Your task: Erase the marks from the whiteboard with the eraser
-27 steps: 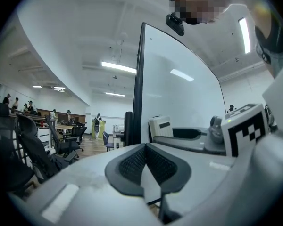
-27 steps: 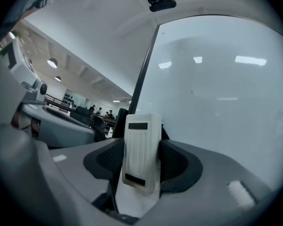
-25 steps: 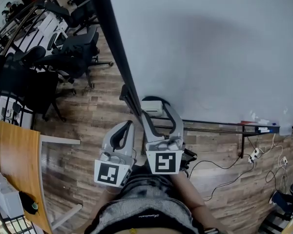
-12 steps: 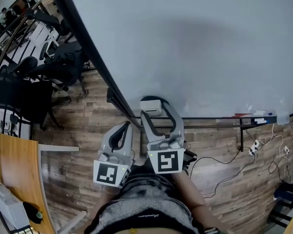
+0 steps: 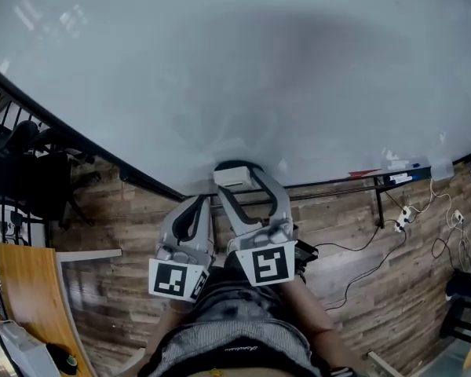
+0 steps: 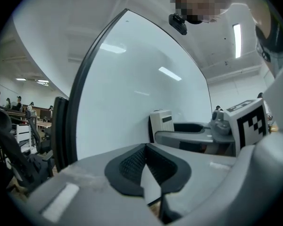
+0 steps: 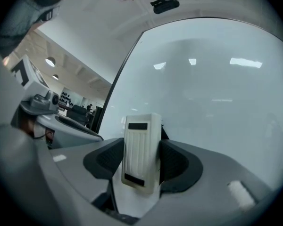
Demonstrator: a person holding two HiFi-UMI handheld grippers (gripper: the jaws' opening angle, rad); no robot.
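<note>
Standing at the far left, black chairs (image 5: 31, 159) are being shown on the wood floor (image 5: 141, 234). Next, the left gripper (image 5: 198, 204) is being held just under the bottom edge of the whiteboard (image 5: 298, 69). Its jaws are being held together at the tips, and nothing is being gripped by them. Just to its right, the right gripper (image 5: 239, 181) is being held a bit higher. The white eraser (image 5: 234, 176) is being squeezed tight between its two jaws and is being held against the low part of the board. Further right, a ledge (image 5: 400, 177) with pens is being shown under the board, and cables (image 5: 361, 267) are being shown on the floor.
</note>
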